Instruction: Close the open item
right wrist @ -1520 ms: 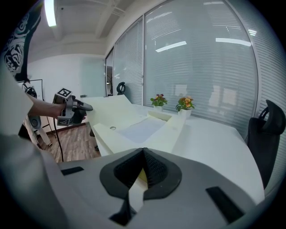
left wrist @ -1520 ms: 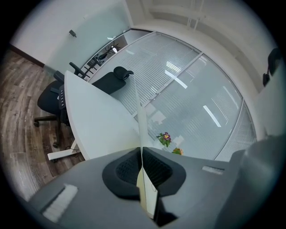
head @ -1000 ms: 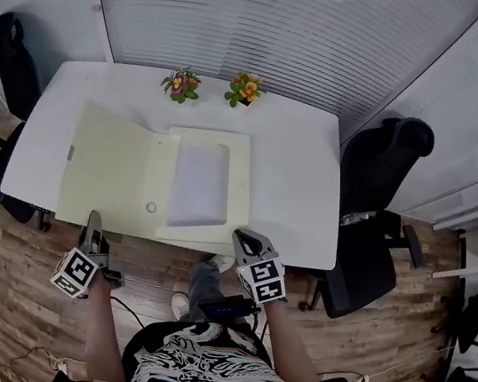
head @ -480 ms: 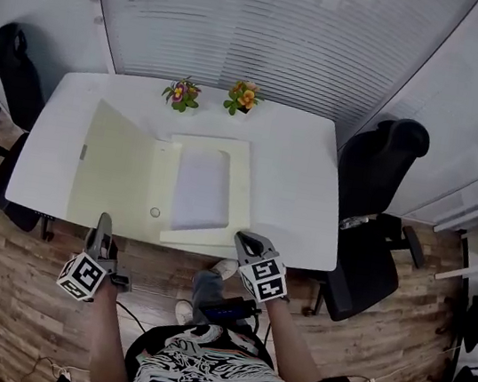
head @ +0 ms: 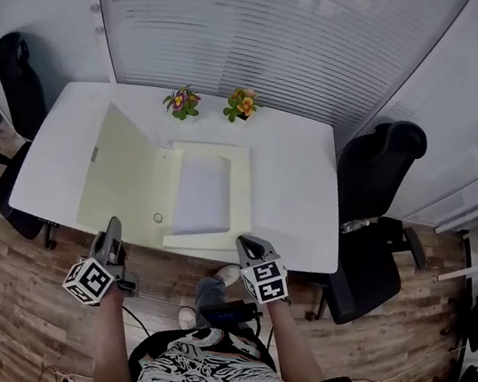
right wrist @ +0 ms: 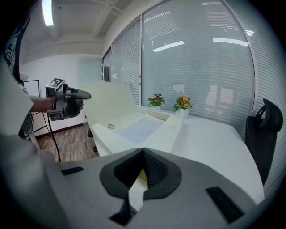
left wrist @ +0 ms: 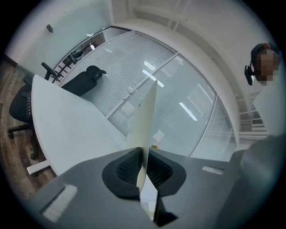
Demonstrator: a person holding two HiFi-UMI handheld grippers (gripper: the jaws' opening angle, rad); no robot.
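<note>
— Well, why is the left gripper [head: 113, 227] clamped on the half-raised cover [head: 121, 171]?
— Likely to swing it over the file box [head: 207, 191] on the table [head: 299, 182]; the right gripper [head: 242, 243] pinches the box's near corner, steadying it.

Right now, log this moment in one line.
left gripper: shut on cover, tilted up off table | right gripper: shut on base, near corner | folder: not yet closed

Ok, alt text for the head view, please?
Seen from above, the left gripper grips the raised cover of an open pale yellow folder on a white table, while the right gripper pinches its near corner. Two flower pots stand at the far edge.
</note>
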